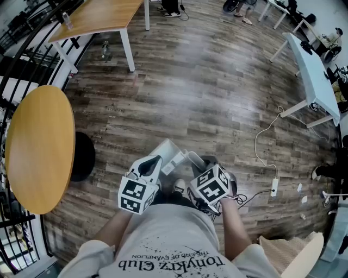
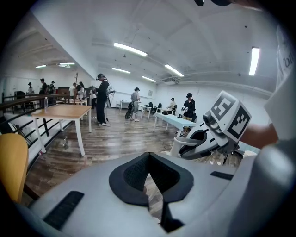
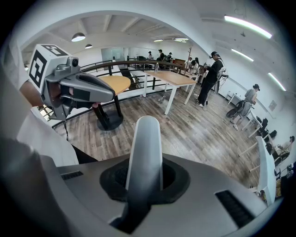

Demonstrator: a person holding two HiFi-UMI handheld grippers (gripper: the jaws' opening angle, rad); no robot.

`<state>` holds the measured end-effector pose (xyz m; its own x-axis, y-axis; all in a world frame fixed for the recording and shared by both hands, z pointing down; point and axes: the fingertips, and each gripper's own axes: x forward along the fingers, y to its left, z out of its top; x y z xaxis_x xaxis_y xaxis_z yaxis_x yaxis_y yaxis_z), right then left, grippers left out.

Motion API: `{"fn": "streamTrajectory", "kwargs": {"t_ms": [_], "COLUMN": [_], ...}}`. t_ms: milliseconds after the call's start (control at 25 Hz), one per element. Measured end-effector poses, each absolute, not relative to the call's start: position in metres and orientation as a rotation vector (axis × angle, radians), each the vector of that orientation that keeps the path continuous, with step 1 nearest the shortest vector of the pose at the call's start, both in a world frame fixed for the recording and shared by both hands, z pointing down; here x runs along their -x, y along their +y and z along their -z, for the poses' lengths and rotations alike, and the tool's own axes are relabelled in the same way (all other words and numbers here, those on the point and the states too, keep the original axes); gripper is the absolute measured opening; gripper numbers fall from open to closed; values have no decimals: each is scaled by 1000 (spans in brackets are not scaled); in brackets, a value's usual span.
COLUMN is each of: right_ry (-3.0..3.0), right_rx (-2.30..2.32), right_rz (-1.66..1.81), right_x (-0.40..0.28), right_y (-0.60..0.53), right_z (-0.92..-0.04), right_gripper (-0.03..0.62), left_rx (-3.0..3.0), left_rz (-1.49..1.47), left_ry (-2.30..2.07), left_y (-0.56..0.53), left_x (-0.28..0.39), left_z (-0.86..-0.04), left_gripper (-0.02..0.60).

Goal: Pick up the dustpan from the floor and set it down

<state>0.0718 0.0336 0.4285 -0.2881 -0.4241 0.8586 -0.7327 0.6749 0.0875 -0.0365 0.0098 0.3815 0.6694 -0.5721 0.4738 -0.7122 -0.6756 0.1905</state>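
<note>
The round table point(image 1: 38, 146) stands at the left edge of the floor point(image 1: 206, 92), just inside the railing point(image 1: 22, 59). Beyond the round table, farther from the person, is a rectangular table point(image 1: 103, 13) with a bottle point(image 1: 66, 20) on it. Far to the right of the round table stands a long table point(image 1: 312, 70). A cable point(image 1: 261, 141) runs from near it down to a power strip point(image 1: 273, 187) on the floor. Just right of the round table, the left gripper point(image 2: 149, 159) and right gripper point(image 3: 144, 180) sit side by side before the person, the left one nearer the round table. The dustpan point(image 3: 145, 143) handle stands between the right gripper's jaws.
</note>
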Motion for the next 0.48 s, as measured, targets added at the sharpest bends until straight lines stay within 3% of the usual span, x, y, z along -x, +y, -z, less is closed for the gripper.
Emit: {"fn": "streamTrajectory", "kwargs": {"t_ms": [480], "right_ry": [-1921], "right_rx": [-899], "right_rz": [-401], "right_x": [-77], "right_y": [28], "right_z": [-428], "right_gripper": [55], "left_rx": [-2514], "left_rz": [-505], "left_ry": [-1015], "left_y": [2], "left_x": [35], "left_z": [-379], "left_gripper": [23]}}
